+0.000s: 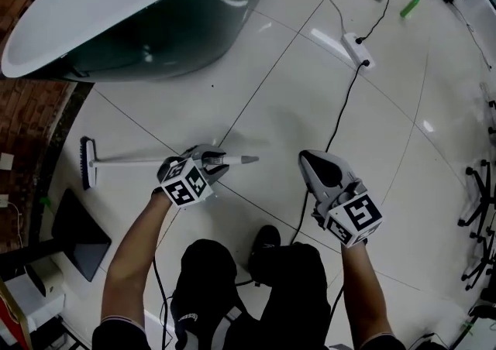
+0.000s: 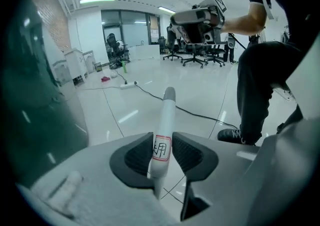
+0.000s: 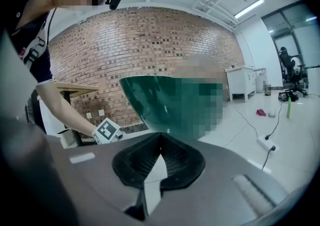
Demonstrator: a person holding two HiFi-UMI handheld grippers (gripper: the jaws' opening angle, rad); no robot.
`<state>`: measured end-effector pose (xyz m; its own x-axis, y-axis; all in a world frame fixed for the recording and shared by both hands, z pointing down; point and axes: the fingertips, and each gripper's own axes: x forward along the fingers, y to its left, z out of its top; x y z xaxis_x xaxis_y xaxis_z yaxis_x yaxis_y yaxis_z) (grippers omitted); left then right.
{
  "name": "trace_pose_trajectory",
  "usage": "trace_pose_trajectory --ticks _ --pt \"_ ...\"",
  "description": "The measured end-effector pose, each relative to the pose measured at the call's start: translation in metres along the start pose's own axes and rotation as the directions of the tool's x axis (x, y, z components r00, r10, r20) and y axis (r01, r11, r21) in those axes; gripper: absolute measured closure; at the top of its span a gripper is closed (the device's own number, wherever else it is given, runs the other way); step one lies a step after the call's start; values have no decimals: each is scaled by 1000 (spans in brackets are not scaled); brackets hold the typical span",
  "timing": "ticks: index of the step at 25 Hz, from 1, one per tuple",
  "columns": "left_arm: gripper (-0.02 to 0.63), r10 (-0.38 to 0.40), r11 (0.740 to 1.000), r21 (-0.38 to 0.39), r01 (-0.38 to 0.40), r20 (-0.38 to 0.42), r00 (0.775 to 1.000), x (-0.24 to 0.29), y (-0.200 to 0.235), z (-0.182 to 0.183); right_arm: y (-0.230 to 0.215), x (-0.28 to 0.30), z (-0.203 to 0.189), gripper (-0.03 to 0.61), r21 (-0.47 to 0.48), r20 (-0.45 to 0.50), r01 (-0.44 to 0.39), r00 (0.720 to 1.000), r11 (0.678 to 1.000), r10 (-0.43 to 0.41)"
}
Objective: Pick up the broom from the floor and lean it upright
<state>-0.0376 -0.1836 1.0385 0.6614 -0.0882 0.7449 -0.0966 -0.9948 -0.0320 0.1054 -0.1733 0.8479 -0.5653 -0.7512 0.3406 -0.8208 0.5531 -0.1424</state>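
Note:
The broom [image 1: 132, 160] has a white handle and a dark brush head [image 1: 87, 162] that rests on the tiled floor at the left of the head view. My left gripper [image 1: 221, 161] is shut on the handle close to its grey tip [image 1: 249, 159]. In the left gripper view the handle [image 2: 165, 115] runs up between the two dark pads [image 2: 137, 156], which press on its labelled part. My right gripper [image 1: 308, 161] hangs to the right of the broom's tip with nothing in it. Its pads [image 3: 176, 156] meet at the tips in the right gripper view.
A large tub [image 1: 132, 15], white inside and green outside, stands at the back left. A black cable [image 1: 341, 116] runs from a power strip [image 1: 358, 50] past my right gripper. A dark flat panel [image 1: 77, 232] lies at the left, and office chair legs [image 1: 477, 209] stand at the right.

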Motion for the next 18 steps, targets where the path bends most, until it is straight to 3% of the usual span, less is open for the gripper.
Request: trace_pose_trajectory --ticks 6,9,18 --pt "495 26 1000 -16 -25 50 998 -111 7 85 30 -23 114 574 -3 -6 -68 998 998 68" --pt "507 76 997 -20 -75 42 996 -165 14 120 44 -35 169 574 10 2 -103 995 995 103" --pt "518 282 951 -142 -275 26 959 -315 50 165 107 -24 295 573 3 -12 -271 963 963 271"
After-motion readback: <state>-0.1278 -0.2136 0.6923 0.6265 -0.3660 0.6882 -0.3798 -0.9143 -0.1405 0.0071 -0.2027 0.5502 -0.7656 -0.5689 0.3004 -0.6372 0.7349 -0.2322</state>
